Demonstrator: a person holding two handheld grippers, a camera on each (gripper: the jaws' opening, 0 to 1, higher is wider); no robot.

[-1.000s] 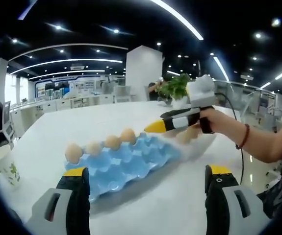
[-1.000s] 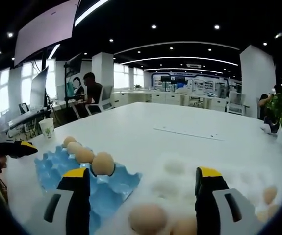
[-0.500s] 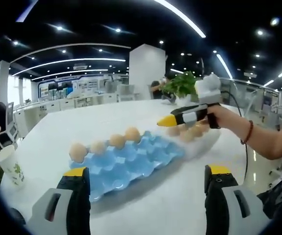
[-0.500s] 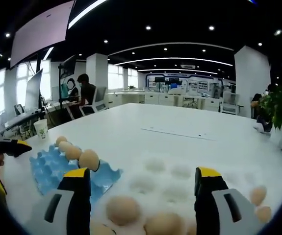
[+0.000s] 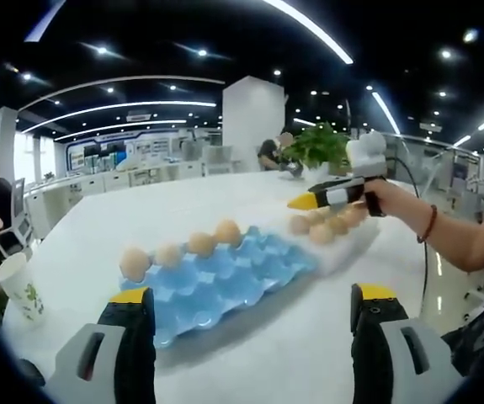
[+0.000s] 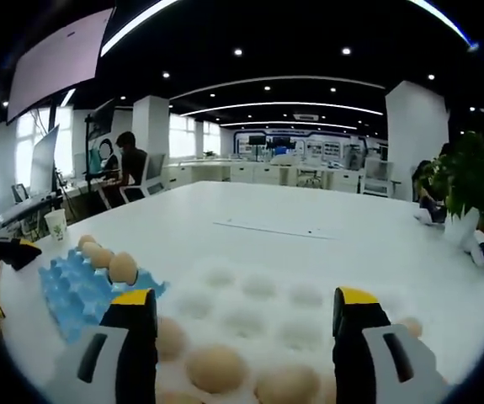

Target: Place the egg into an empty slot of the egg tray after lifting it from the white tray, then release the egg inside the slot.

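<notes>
Moulded matt blue egg tray [image 5: 225, 273] on a smooth white table [image 5: 292, 345]; matt eggs [image 5: 201, 244]; pale dimpled white tray [image 6: 284, 303].

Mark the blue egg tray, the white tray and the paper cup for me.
Blue moulded egg tray [image 5: 225, 282]: left gripper view, empty cups in its middle.
White moulded tray [image 6: 258, 307]: right gripper view, bare dimpled centre.
White paper cup with green print [image 5: 21, 290]: left gripper view, its side wall.
</notes>
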